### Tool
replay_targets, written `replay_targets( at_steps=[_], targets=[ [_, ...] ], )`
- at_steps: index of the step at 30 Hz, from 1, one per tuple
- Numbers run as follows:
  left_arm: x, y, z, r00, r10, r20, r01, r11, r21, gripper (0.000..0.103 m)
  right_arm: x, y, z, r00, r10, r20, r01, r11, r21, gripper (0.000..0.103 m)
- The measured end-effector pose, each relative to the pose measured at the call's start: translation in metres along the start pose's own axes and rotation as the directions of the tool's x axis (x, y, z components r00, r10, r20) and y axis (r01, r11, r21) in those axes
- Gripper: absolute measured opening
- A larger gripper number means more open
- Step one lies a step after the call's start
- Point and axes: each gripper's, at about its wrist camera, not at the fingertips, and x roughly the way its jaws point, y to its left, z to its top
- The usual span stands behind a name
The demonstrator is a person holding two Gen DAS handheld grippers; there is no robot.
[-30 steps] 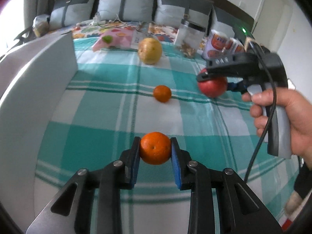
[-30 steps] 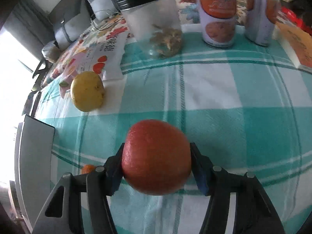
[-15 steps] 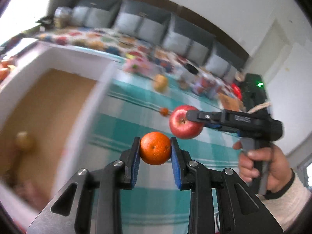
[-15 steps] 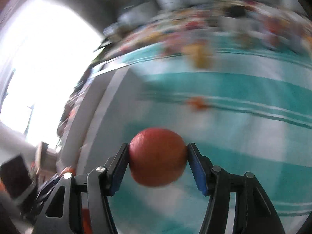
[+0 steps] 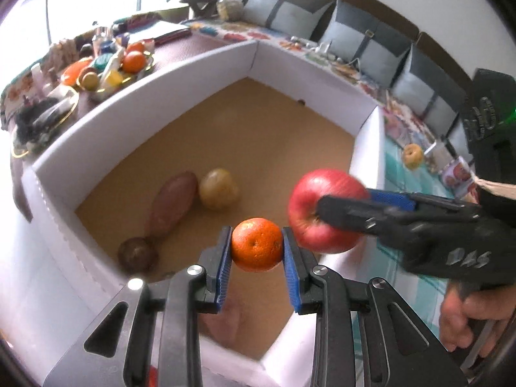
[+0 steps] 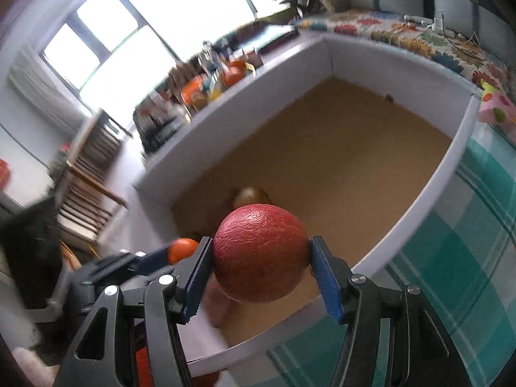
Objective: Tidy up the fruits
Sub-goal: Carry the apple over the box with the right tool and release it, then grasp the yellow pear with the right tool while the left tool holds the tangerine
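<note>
Two grippers' fingers clamped on tangerine (image 5: 257, 244) and apple (image 6: 260, 252) above white-walled box (image 5: 309, 80), teal-checked cloth (image 6: 467, 258) alongside.

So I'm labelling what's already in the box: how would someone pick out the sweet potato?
Look inside the white-walled cardboard box with the brown floor. Three items lie near its left wall; the sweet potato is the middle one. It is long, tapered and reddish, unlike the round yellowish fruit and the dark round fruit.

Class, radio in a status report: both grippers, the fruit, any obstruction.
Left gripper shut on small orange mandarin. Right gripper shut on red apple. Both above white-walled cardboard box. Nothing blocking.
</note>
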Motion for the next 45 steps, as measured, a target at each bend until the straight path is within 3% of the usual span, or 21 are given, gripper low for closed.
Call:
replay_targets(
  at_steps=[1, 3, 4, 6, 9, 12, 13, 14, 16, 18, 21, 23, 25, 28, 31, 33, 34, 37, 41, 45],
  targets=[
    [0.001, 0.000, 0.000, 1.000, 0.013, -0.001, -0.013, 1.000, 0.002, 0.035, 0.010, 0.001, -0.002, 1.000, -0.018, -0.024, 0.018, 1.000, -0.012, 0.060],
    [-0.004, 0.004, -0.002, 0.999, 0.036, 0.013, -0.036, 0.999, -0.001, 0.060, 0.014, -0.007, -0.005, 0.999, -0.022, -0.040, 0.022, 1.000, -0.010, 0.062],
    [-0.009, 0.004, -0.001, 0.999, 0.040, 0.028, -0.040, 0.999, -0.007, 0.074, 0.006, -0.011, -0.005, 1.000, 0.003, -0.010, -0.003, 1.000, 0.009, 0.062],
    [-0.022, 0.003, 0.002, 0.996, 0.046, 0.080, -0.045, 0.999, -0.013, 0.078, -0.024, -0.022, 0.001, 0.997, 0.040, 0.065, -0.042, 0.999, 0.030, 0.062],
    [-0.044, -0.016, 0.010, 0.988, 0.016, 0.151, -0.020, 0.999, 0.025, 0.078, -0.095, -0.035, 0.004, 0.976, 0.006, 0.217, -0.011, 1.000, 0.018, 0.067],
    [-0.055, -0.054, 0.012, 0.982, -0.066, 0.178, 0.049, 0.994, 0.098, 0.082, -0.172, -0.065, -0.021, 0.911, -0.146, 0.387, 0.140, 0.989, 0.044, 0.089],
    [-0.055, -0.070, 0.009, 0.978, -0.114, 0.173, 0.093, 0.988, 0.126, 0.084, -0.193, -0.086, -0.042, 0.871, -0.247, 0.425, 0.234, 0.969, 0.083, 0.096],
    [-0.054, -0.086, 0.006, 0.973, -0.165, 0.160, 0.141, 0.978, 0.152, 0.086, -0.202, -0.101, -0.059, 0.844, -0.315, 0.433, 0.295, 0.949, 0.116, 0.097],
    [-0.038, -0.129, -0.003, 0.961, -0.263, 0.089, 0.238, 0.946, 0.218, 0.088, -0.208, -0.146, -0.111, 0.792, -0.470, 0.389, 0.423, 0.883, 0.206, 0.098],
    [-0.006, -0.180, -0.016, 0.945, -0.326, -0.011, 0.315, 0.903, 0.292, 0.088, -0.199, -0.185, -0.156, 0.769, -0.567, 0.297, 0.496, 0.821, 0.283, 0.098],
    [0.055, -0.245, -0.027, 0.922, -0.372, -0.105, 0.384, 0.850, 0.360, 0.088, -0.185, -0.239, -0.236, 0.780, -0.607, 0.155, 0.505, 0.756, 0.416, 0.097],
    [0.093, -0.281, -0.025, 0.915, -0.384, -0.126, 0.401, 0.827, 0.394, 0.086, -0.186, -0.257, -0.270, 0.784, -0.607, 0.130, 0.485, 0.730, 0.482, 0.097],
    [0.130, -0.314, -0.021, 0.930, -0.350, -0.115, 0.363, 0.823, 0.436, 0.083, -0.191, -0.269, -0.294, 0.785, -0.606, 0.127, 0.462, 0.710, 0.531, 0.097],
    [0.175, -0.345, -0.011, 0.948, -0.298, -0.115, 0.317, 0.830, 0.459, 0.061, -0.200, -0.281, -0.312, 0.774, -0.617, 0.143, 0.445, 0.690, 0.570, 0.097],
    [0.207, -0.357, -0.013, 0.960, -0.247, -0.130, 0.279, 0.842, 0.462, 0.055, -0.202, -0.287, -0.308, 0.762, -0.629, 0.152, 0.452, 0.686, 0.569, 0.097],
    [0.215, -0.365, -0.016, 0.975, -0.211, -0.070, 0.217, 0.833, 0.509, 0.051, -0.207, -0.297, -0.300, 0.754, -0.636, 0.162, 0.467, 0.694, 0.548, 0.097],
    [0.218, -0.370, -0.017, 0.980, -0.190, -0.051, 0.188, 0.827, 0.529, 0.034, -0.207, -0.297, -0.292, 0.752, -0.638, 0.165, 0.473, 0.697, 0.539, 0.097],
    [0.215, -0.361, -0.011, 0.978, -0.205, -0.050, 0.201, 0.838, 0.508, 0.028, -0.209, -0.310, -0.255, 0.757, -0.626, 0.189, 0.476, 0.725, 0.497, 0.097],
    [0.195, -0.332, -0.003, 0.980, -0.196, -0.035, 0.189, 0.855, 0.483, 0.028, -0.200, -0.337, -0.171, 0.762, -0.601, 0.240, 0.475, 0.771, 0.424, 0.097],
    [0.173, -0.297, 0.004, 0.989, -0.145, -0.014, 0.135, 0.878, 0.458, 0.028, -0.165, -0.363, -0.074, 0.792, -0.551, 0.261, 0.452, 0.818, 0.356, 0.097]
  ],
)
